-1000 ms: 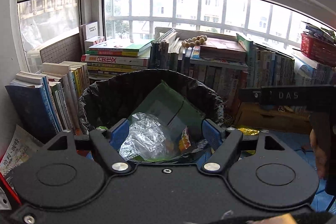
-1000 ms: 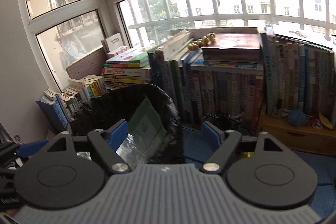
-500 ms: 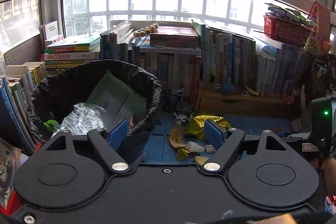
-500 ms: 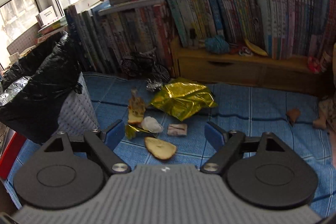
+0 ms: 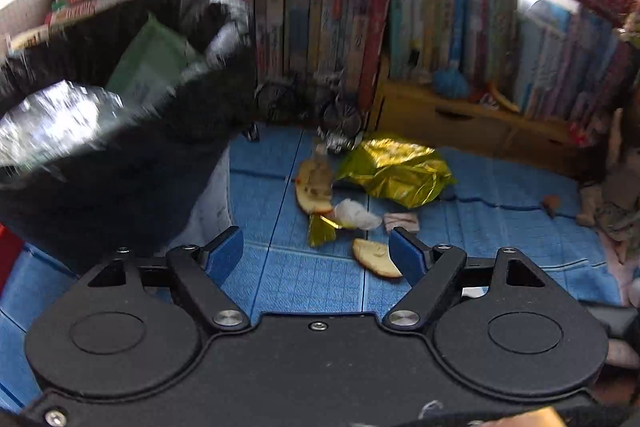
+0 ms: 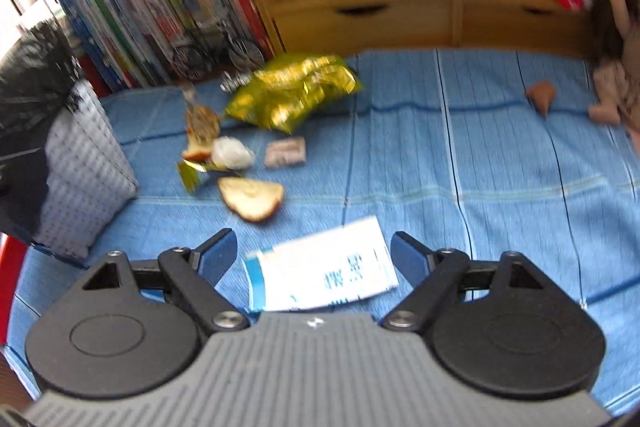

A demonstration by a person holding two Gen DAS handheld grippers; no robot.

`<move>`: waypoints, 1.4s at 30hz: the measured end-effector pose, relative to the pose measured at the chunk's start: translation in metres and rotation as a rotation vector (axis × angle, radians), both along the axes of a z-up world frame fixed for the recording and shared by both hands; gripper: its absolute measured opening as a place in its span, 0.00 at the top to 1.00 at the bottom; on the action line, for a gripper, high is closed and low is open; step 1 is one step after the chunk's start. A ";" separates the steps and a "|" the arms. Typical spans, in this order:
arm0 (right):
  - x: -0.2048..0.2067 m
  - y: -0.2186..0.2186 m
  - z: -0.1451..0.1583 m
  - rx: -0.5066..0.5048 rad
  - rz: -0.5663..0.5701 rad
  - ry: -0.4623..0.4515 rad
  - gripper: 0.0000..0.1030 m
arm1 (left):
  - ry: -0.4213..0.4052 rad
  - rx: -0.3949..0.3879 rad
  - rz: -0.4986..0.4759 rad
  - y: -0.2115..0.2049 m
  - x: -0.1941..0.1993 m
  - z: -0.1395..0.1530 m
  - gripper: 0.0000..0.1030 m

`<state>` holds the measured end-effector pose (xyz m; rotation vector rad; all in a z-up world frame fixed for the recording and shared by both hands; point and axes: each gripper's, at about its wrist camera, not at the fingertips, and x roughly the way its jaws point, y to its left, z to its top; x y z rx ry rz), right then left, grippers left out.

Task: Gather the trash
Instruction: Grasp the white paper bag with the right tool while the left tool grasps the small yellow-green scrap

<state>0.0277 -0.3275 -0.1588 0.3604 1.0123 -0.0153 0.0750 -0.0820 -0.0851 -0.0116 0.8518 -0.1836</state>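
Trash lies scattered on the blue mat: a crumpled gold foil bag (image 5: 396, 169) (image 6: 292, 95), an apple core (image 5: 314, 187) (image 6: 200, 131), a white crumpled wad (image 5: 354, 215) (image 6: 232, 153), a small wrapper (image 6: 285, 153), a fruit slice (image 5: 374, 257) (image 6: 252, 197). A white-and-blue packet (image 6: 324, 275) lies flat right in front of my open right gripper (image 6: 314, 259), between its fingers' line. My left gripper (image 5: 316, 253) is open and empty, hovering short of the fruit slice. The black-lined bin (image 5: 120, 131) (image 6: 36, 131) stands left, holding green paper and clear plastic.
Rows of books (image 5: 440, 27) and a wooden drawer unit (image 6: 420, 15) line the back. A small model bicycle (image 5: 304, 99) stands before the books. A brown scrap (image 6: 540, 95) and a doll (image 6: 616, 67) lie at the right. A red thing (image 5: 8, 259) sits at the left edge.
Both grippers swung right and tilted down, away from the bin toward the floor trash. The right gripper came lower, bringing the white-and-blue packet into view. Both stayed open.
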 end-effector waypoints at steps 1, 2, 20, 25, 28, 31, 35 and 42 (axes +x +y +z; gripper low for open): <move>-0.002 0.000 -0.005 0.005 -0.012 0.010 0.12 | 0.021 -0.005 0.017 -0.003 0.006 -0.009 0.24; -0.006 0.000 -0.010 0.018 -0.035 0.024 0.12 | 0.039 -0.013 0.033 -0.006 0.012 -0.017 0.24; -0.007 0.015 -0.059 0.047 -0.460 0.083 0.11 | 0.202 -0.143 0.210 -0.032 0.118 -0.122 0.65; 0.004 0.025 -0.060 -0.005 -0.440 0.076 0.10 | 0.185 -0.146 0.139 -0.039 0.116 -0.130 0.92; 0.009 0.033 -0.062 -0.030 -0.424 0.075 0.08 | 0.163 -0.125 0.102 -0.043 0.108 -0.126 0.94; 0.015 0.040 -0.064 -0.054 -0.402 0.068 0.07 | 0.127 -0.112 0.079 -0.043 0.102 -0.114 0.94; 0.025 0.046 -0.066 -0.083 -0.379 0.065 0.06 | 0.046 -0.072 0.036 -0.044 0.092 -0.092 0.94; 0.040 0.052 -0.070 -0.125 -0.346 0.081 0.13 | -0.049 -0.029 0.000 -0.040 0.081 -0.066 0.94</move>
